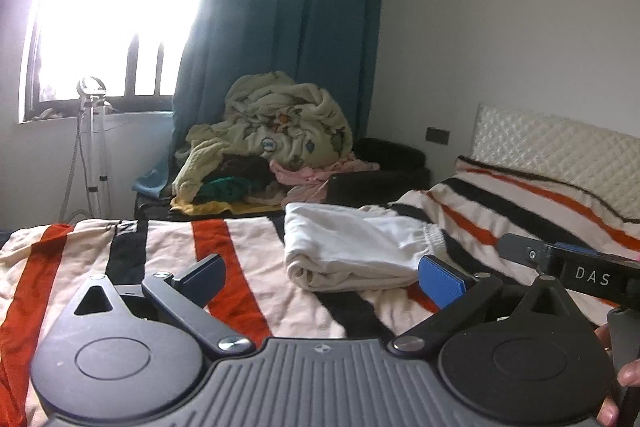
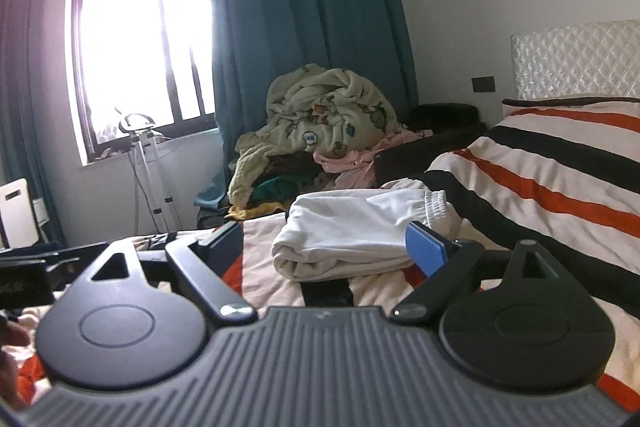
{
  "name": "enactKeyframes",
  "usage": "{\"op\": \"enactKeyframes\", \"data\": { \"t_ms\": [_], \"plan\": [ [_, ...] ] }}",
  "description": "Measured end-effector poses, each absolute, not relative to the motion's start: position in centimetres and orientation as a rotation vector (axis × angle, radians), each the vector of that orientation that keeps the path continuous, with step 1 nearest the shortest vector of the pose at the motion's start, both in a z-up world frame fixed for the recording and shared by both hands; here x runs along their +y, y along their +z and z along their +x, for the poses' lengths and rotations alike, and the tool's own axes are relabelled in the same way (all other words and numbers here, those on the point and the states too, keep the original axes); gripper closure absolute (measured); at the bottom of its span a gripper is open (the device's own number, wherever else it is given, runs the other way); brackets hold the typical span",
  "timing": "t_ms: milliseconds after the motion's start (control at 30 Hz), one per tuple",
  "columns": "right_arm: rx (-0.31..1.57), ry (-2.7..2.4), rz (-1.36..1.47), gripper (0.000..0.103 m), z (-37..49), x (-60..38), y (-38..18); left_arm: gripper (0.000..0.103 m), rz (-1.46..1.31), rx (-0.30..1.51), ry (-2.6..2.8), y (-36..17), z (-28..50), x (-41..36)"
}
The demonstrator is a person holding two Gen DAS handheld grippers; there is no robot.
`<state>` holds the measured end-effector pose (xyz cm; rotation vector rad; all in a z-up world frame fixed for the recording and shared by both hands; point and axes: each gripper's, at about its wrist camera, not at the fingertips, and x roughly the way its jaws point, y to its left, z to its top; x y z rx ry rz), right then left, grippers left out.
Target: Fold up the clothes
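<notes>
A folded white garment (image 1: 352, 251) with an elastic waistband lies on the striped bedspread (image 1: 168, 259). My left gripper (image 1: 324, 277) is open just in front of it. Its blue right pad (image 1: 440, 281) is close to the garment's near right corner, and nothing is pinched. In the right wrist view the same garment (image 2: 352, 231) lies just beyond my right gripper (image 2: 326, 245), which is also open and holds nothing. Its blue pad (image 2: 426, 251) is beside the fold's right end. The right gripper's body (image 1: 580, 267) shows at the left view's right edge.
A heap of blankets and clothes (image 1: 276, 139) is piled on a dark bench beyond the bed, in front of a teal curtain (image 1: 288, 27). A stand (image 1: 92, 131) is under the bright window. The quilted white headboard (image 1: 560, 143) is at the right. A hand (image 1: 616, 387) grips a handle.
</notes>
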<state>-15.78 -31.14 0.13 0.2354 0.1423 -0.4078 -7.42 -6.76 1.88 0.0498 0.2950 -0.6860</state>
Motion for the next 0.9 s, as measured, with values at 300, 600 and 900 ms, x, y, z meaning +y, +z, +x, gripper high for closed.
{"op": "enactKeyframes", "data": {
  "t_ms": [300, 600, 900],
  "plan": [
    [0.179, -0.43, 0.251, 0.014, -14.4, -31.3, -3.5, 0.0, 0.059, 0.289, -0.644, 0.0, -6.6, -6.4],
    [0.208, -0.444, 0.195, 0.014, -13.3, -30.2, -3.9, 0.0, 0.066, 0.317, -0.623, -0.9, -5.7, -6.3],
    [0.215, -0.443, 0.205, 0.014, -13.3, -30.3, -3.9, 0.0, 0.079, 0.307, -0.625, -0.9, -6.3, -6.8]
  ]
}}
